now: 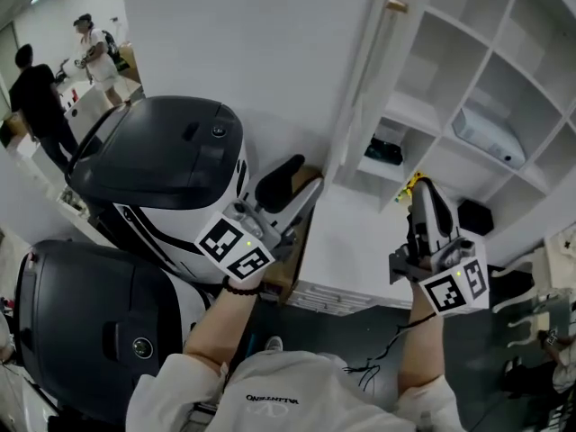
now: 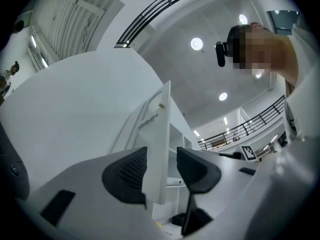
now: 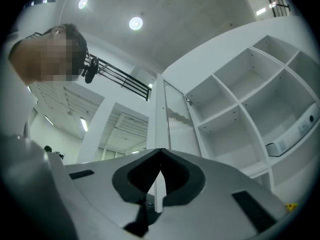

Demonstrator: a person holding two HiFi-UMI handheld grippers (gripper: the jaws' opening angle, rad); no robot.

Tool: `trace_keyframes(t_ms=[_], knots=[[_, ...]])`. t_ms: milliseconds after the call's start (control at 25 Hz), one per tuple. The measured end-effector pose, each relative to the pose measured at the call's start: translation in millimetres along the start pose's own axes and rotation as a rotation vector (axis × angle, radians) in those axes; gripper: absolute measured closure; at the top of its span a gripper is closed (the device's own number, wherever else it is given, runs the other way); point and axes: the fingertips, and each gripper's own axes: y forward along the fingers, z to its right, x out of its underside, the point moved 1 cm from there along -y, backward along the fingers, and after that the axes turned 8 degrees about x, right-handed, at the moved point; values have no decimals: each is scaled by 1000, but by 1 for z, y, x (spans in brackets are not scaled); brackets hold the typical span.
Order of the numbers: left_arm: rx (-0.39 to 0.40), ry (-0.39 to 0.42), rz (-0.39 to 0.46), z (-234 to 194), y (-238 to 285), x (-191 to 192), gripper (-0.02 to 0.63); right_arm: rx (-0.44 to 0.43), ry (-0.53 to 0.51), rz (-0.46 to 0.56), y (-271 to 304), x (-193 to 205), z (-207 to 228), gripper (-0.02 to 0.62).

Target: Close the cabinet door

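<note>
White shelving (image 1: 504, 52) gapes behind the cabinet door (image 1: 362, 88), swung wide, with left gripper (image 2: 161, 156) fingers spread empty near its edge and right gripper (image 3: 160, 151) fingers pinched together empty, so a glancing push may slip off.

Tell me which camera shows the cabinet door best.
The right gripper view: the cabinet door shows its ribbed panel and frame, swung out from the shelves. The left gripper view gives only its thin edge, between the left hand-held gripper's open jaws. The head view sees it nearly edge-on from above, with its knob.
</note>
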Motion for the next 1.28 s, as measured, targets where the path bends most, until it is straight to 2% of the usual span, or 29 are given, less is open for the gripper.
trace_keyframes(t_ms=[80, 200, 280, 560, 880, 1040, 1280], knots=[[41, -2, 21, -4, 14, -11, 420, -35, 5, 21, 15, -14, -4, 586], [107, -17, 50, -10, 36, -26, 427, -62, 67, 35, 30, -21, 1, 586], [143, -36, 69, -16, 50, -35, 446, -94, 65, 43, 40, -30, 0, 586], [265, -69, 92, -24, 100, -68, 445, -232, 81, 69, 71, -60, -4, 586], [322, -4, 111, -30, 139, -108, 453, -316, 87, 87, 104, -75, -5, 586], [346, -24, 116, -36, 155, -118, 462, -350, 56, 99, 115, -84, -9, 586], [406, -68, 140, -41, 177, -132, 462, -374, 79, 100, 129, -89, -3, 586]])
